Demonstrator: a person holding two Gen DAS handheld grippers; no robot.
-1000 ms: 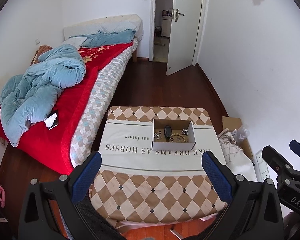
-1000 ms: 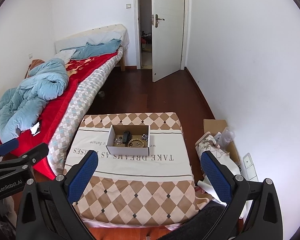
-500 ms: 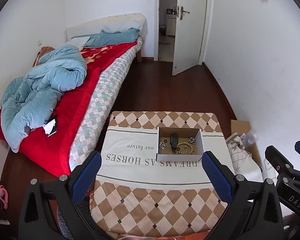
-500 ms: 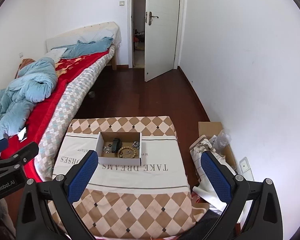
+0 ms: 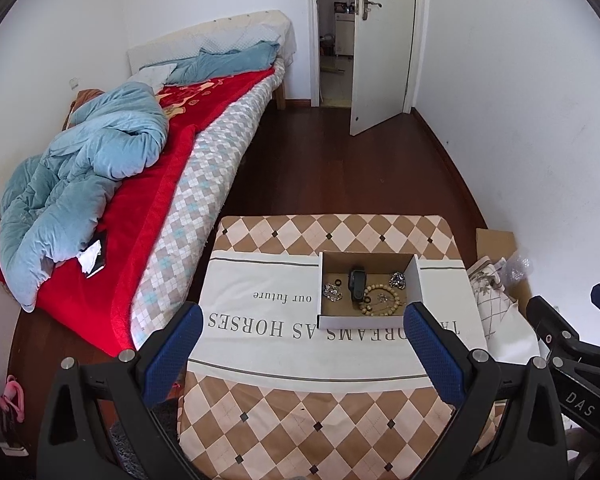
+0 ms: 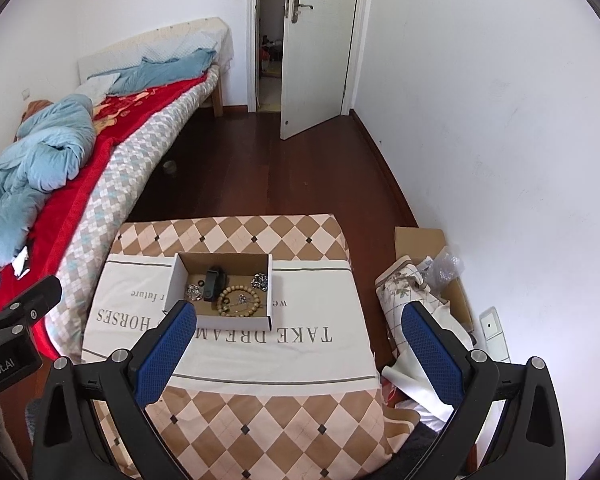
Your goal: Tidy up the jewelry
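Your left hand-held gripper (image 5: 300, 354) hangs above the near half of the table (image 5: 284, 420), its blue pads spread wide with nothing between them. Your right hand-held gripper (image 6: 300, 354) is the same: fingers well apart and empty, above the table's near right side. The jewelry sits in a small open cardboard box (image 5: 370, 322) on the white band of the checked cloth, toward the far side of the table. Inside it you can see a beaded bracelet (image 5: 382, 300), a dark watch-like piece (image 5: 357, 282) and two sparkly clusters near the left and right walls. Neither gripper touches the box.
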